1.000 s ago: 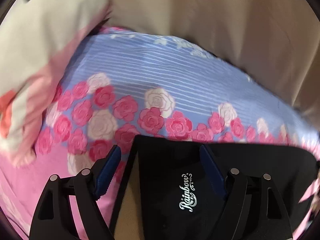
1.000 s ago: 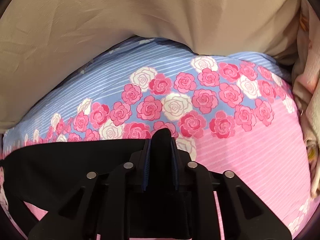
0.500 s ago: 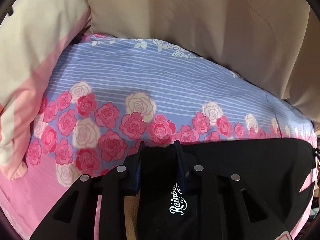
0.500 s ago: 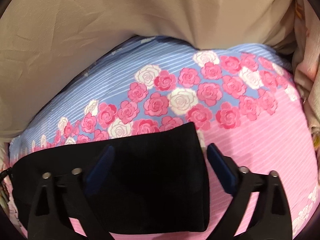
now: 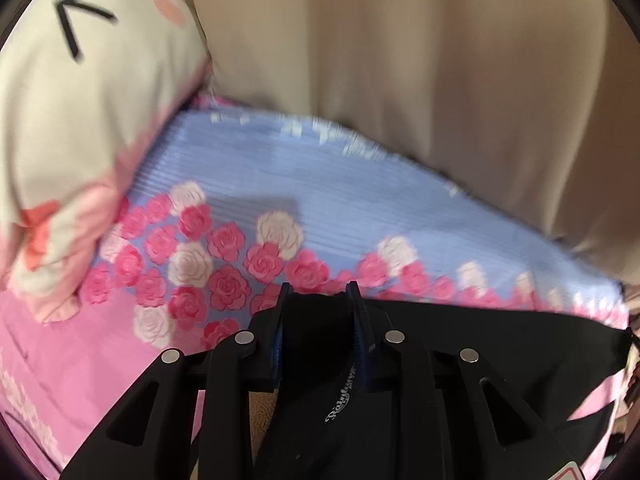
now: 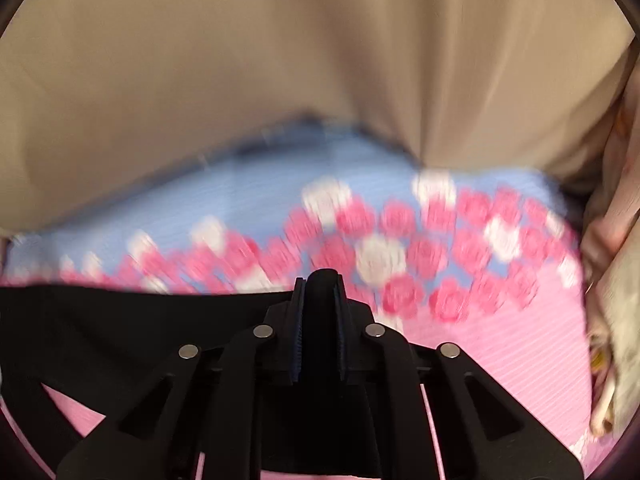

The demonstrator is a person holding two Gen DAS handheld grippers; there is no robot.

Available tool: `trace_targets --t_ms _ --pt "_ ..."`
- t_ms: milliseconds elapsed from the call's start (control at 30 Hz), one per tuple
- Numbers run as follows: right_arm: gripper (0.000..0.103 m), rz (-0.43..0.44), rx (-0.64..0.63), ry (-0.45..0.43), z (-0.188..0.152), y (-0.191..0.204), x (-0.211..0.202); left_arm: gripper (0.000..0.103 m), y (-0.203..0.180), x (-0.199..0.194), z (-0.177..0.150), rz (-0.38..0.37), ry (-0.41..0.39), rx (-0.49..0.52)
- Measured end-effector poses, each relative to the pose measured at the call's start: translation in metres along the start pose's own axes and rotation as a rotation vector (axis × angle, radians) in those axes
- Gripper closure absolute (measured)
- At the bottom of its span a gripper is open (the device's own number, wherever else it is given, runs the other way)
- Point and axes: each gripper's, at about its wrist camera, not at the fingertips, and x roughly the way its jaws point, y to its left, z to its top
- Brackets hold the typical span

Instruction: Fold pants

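Stretching crosswise over the rose-printed bed sheet (image 5: 248,184), the black pants (image 5: 500,344) run lengthwise from one gripper to the other. The left tongs (image 5: 318,292) are clamped on a bunched fold beside the white logo. The right tongs (image 6: 320,284) are closing, pads pressing a fold of the pants.

L gripper (image 5: 319,292) jaws clamped tight; R gripper (image 6: 320,286) jaws closing, both angled down.
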Motion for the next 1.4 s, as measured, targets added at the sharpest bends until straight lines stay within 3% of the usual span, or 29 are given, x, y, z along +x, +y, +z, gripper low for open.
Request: trace_targets --t_ms 233,333,400,567,700,800,867,933,1000,1033,1100,1167,1233,1333,1400 --pt "0.091 0.110 -0.153 -0.198 0.027 0.025 -0.118 0.080 -0.018 -0.124 -0.020 -0.107 -0.133 0.050" --pt "0.091 0.136 -0.244 -0.270 0.008 0.035 -0.180 0.080 -0.020 -0.182 -0.057 -0.141 -0.177 0.079" --pt "0.091 0.119 -0.300 -0.264 -0.015 0.036 -0.205 0.080 -0.019 -0.205 -0.087 -0.144 -0.175 0.096" --pt "0.090 0.032 -0.347 -0.091 -0.104 0.009 -0.208 0.079 0.008 -0.222 -0.186 -0.093 -0.064 0.067" --pt "0.089 -0.017 -0.283 0.140 -0.187 -0.025 -0.159 0.078 0.045 -0.172 -0.263 0.002 0.115 -0.055" --pt "0.081 -0.035 -0.230 0.260 -0.229 -0.042 -0.140 0.077 0.058 -0.134 -0.299 0.060 0.202 -0.109" --pt "0.064 -0.037 -0.184 0.270 -0.248 -0.049 -0.145 0.075 0.061 -0.125 -0.308 0.083 0.205 -0.108" --pt "0.053 -0.035 -0.101 0.283 -0.253 -0.060 -0.165 0.070 0.065 -0.132 -0.308 0.085 0.171 -0.133" --pt "0.040 -0.017 -0.041 0.265 -0.253 -0.068 -0.188 0.056 0.069 -0.149 -0.303 0.104 0.124 -0.141" --pt "0.036 -0.019 -0.018 0.242 -0.253 -0.072 -0.200 0.054 0.072 -0.159 -0.300 0.153 0.101 -0.135" --pt "0.036 0.005 0.075 0.194 -0.249 -0.081 -0.221 0.051 0.084 -0.177 -0.297 0.260 0.063 -0.146" --pt "0.035 0.090 0.204 0.164 -0.242 -0.093 -0.228 0.050 0.105 -0.194 -0.292 0.318 0.036 -0.216" --pt "0.035 0.136 0.242 0.117 -0.228 -0.096 -0.225 0.050 0.112 -0.206 -0.287 0.351 0.011 -0.256" --pt "0.035 0.106 0.289 0.191 -0.216 -0.097 -0.194 0.050 0.096 -0.228 -0.276 0.355 -0.063 -0.275" --pt "0.040 0.090 0.277 0.275 -0.217 -0.092 -0.165 0.043 0.067 -0.234 -0.271 0.335 -0.092 -0.257"
